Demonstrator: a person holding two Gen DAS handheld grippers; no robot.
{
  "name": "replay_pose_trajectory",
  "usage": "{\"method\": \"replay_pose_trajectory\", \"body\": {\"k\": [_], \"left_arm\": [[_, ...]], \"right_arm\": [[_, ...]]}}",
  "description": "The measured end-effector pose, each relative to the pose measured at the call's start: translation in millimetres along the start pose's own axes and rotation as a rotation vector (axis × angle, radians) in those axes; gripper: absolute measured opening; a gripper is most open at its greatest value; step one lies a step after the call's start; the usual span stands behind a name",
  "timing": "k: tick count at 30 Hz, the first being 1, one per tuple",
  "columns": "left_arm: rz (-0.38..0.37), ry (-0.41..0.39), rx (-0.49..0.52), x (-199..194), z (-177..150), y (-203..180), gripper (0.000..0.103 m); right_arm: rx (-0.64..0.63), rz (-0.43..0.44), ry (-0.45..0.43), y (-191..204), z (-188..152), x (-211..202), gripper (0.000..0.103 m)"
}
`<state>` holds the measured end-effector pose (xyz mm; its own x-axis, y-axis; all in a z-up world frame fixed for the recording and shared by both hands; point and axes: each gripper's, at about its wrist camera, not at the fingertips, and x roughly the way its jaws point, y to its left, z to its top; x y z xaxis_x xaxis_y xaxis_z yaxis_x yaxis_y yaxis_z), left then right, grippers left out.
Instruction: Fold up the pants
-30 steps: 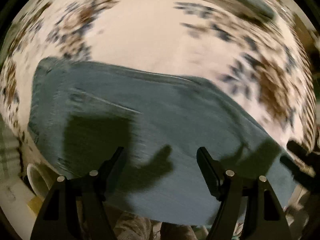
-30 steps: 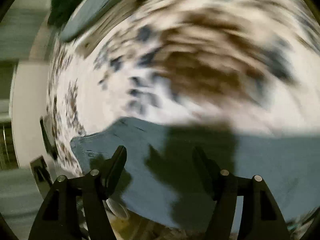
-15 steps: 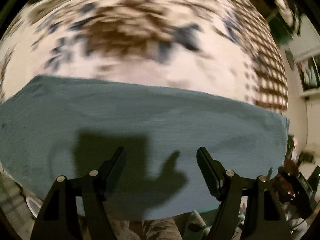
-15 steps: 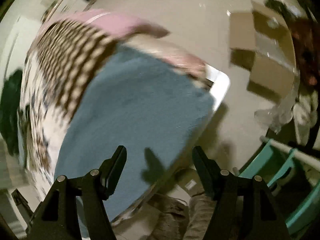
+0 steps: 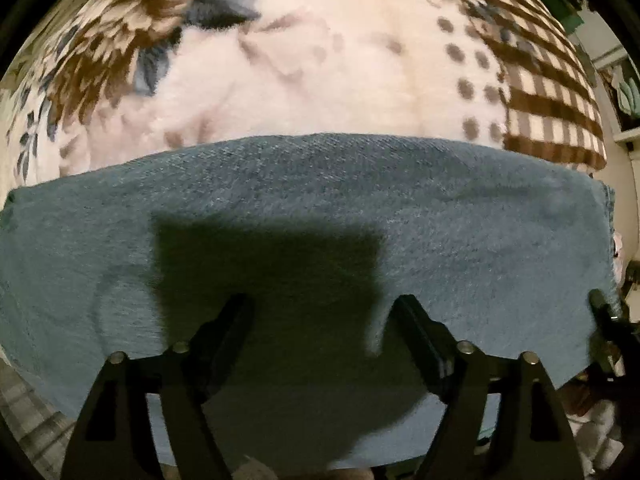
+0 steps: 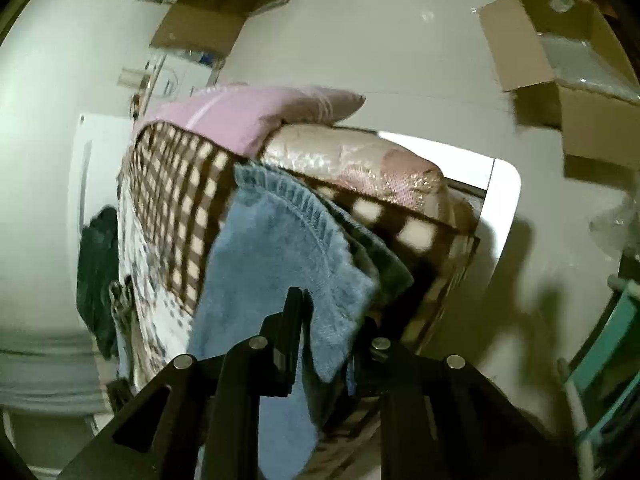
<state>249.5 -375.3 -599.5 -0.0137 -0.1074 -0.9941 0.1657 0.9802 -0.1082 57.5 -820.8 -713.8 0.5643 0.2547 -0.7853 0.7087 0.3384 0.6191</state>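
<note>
The blue fleece pants lie flat across the near edge of a flower-patterned blanket. My left gripper hovers open just above their middle, with nothing between its fingers. In the right wrist view the pants show their ribbed cuff end at the bed's corner. My right gripper is shut on the pants there, with fleece pinched between its fingers. Its tips also show in the left wrist view at the far right edge of the pants.
A pink pillow and a quilted cover lie at the bed's end. An open cardboard box stands on the floor beyond. A dark garment lies on the bed at the left. A teal rack stands at the right.
My right gripper swung to the cuff end of the pants and closed on the fleece. My left gripper moved right along the pants and lower over them, staying open.
</note>
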Motion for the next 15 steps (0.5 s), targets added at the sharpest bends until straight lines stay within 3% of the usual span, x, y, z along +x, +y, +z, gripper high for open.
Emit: {"method": "replay_pose_trajectory", "body": {"k": [2, 4, 6, 7, 15], "left_arm": [[-0.022, 0.000, -0.010, 6.0, 5.5, 5.9, 0.097], [-0.027, -0.001, -0.006, 12.2, 5.2, 0.2, 0.103], [0.004, -0.010, 0.002, 19.8, 4.3, -10.5, 0.103], [0.012, -0.016, -0.001, 20.8, 4.4, -11.9, 0.103], [-0.055, -0.020, -0.111, 12.4, -1.1, -5.2, 0.103]], "right_arm": [[0.046, 0.072, 0.012, -7.5, 3.0, 11.0, 0.024], [0.043, 0.102, 0.014, -7.4, 2.5, 13.8, 0.025], [0.019, 0.093, 0.005, -3.0, 0.0, 13.9, 0.022], [0.002, 0.083, -0.002, 1.8, -0.9, 14.1, 0.009], [-0.200, 0.087, -0.087, 61.3, -6.4, -17.8, 0.007]]}}
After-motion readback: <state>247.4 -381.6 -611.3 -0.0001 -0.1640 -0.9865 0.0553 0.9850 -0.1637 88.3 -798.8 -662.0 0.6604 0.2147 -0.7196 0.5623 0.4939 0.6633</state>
